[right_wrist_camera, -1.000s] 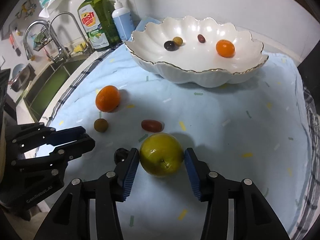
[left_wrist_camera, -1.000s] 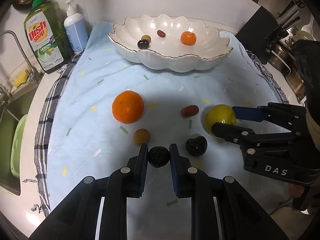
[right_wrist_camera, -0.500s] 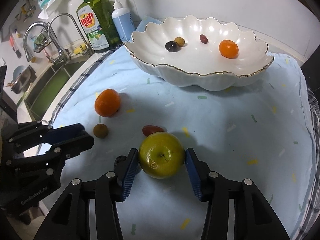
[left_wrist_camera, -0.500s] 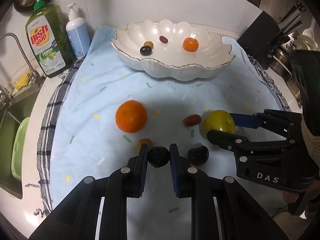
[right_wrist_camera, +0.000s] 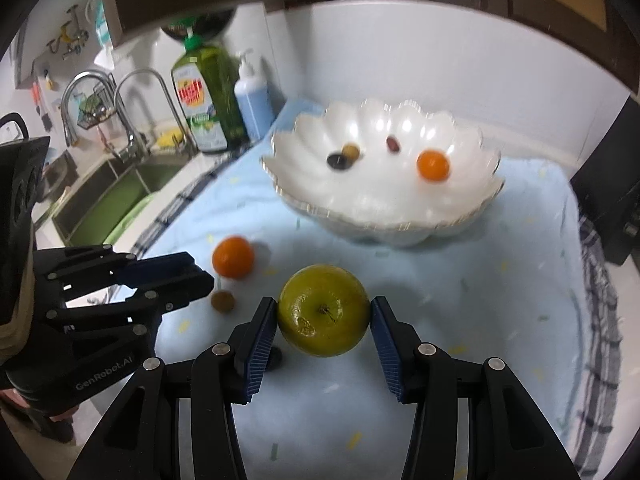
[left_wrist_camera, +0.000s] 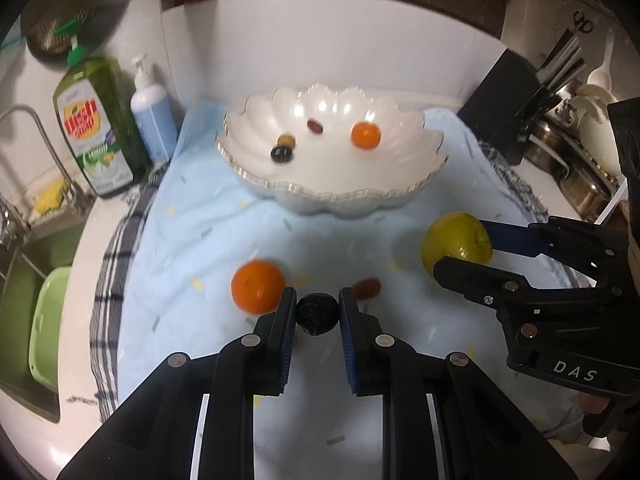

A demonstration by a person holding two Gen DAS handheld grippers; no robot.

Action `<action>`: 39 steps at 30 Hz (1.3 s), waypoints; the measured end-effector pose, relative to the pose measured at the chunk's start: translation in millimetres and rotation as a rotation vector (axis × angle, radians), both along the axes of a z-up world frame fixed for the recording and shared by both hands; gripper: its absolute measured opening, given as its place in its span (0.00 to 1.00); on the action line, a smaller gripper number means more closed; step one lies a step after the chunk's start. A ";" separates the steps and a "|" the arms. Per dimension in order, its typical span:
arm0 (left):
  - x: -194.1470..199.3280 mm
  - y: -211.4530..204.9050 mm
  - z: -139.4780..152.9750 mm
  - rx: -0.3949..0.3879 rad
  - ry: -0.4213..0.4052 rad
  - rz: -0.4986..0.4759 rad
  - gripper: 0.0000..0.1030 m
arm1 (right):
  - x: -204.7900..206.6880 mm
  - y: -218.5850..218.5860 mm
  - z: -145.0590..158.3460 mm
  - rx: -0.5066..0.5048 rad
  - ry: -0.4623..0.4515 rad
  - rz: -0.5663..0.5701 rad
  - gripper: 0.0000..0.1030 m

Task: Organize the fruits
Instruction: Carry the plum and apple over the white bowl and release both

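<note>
While orange lies nearby, bowl stands unobstructed ahead.

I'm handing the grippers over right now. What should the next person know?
Left gripper: shut on the dark fruit, held above the cloth.
Right gripper: shut on the green apple, also held clear of the cloth.
Done: four small fruits lie in the white bowl.
Left: bowl both held fruits, then the large orange, red oblong fruit and small brown fruit.
</note>
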State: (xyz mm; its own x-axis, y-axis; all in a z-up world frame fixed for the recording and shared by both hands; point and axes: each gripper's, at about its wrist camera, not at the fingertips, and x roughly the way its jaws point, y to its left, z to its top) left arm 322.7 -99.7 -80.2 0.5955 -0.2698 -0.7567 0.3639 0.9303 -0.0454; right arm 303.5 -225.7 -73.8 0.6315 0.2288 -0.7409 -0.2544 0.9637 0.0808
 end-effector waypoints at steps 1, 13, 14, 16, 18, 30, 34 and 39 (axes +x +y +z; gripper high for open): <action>0.9 -0.7 3.7 -0.002 -0.012 -0.004 0.21 | 0.0 -1.3 6.6 0.001 -0.021 -0.002 0.48; 32.2 -12.4 47.1 -0.018 -0.136 -0.029 0.21 | 22.3 -14.0 47.4 -0.003 -0.165 -0.043 0.48; 35.5 -13.5 48.7 -0.017 -0.139 -0.030 0.21 | 26.0 -15.1 47.9 -0.002 -0.166 -0.046 0.48; 43.8 -16.2 51.4 -0.017 -0.141 -0.032 0.21 | 33.9 -17.8 48.1 0.005 -0.163 -0.048 0.48; 53.3 -19.4 53.3 -0.016 -0.141 -0.034 0.21 | 42.4 -20.3 47.6 0.009 -0.157 -0.050 0.48; 113.2 -37.1 35.1 -0.001 -0.089 -0.023 0.22 | 94.4 -31.1 37.5 -0.032 -0.141 -0.059 0.48; 134.6 -44.8 23.9 0.019 -0.064 -0.019 0.21 | 114.5 -36.1 27.9 -0.045 -0.113 -0.059 0.48; 160.1 -48.7 10.1 0.035 -0.031 -0.011 0.22 | 136.9 -41.0 15.7 -0.056 -0.089 -0.065 0.48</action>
State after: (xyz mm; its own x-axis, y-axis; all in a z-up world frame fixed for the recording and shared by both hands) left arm 482.7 -148.4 -70.0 0.6158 -0.2502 -0.7471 0.3744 0.9273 -0.0020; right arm 440.4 -266.7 -58.1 0.7077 0.1450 -0.6914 -0.1951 0.9808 0.0060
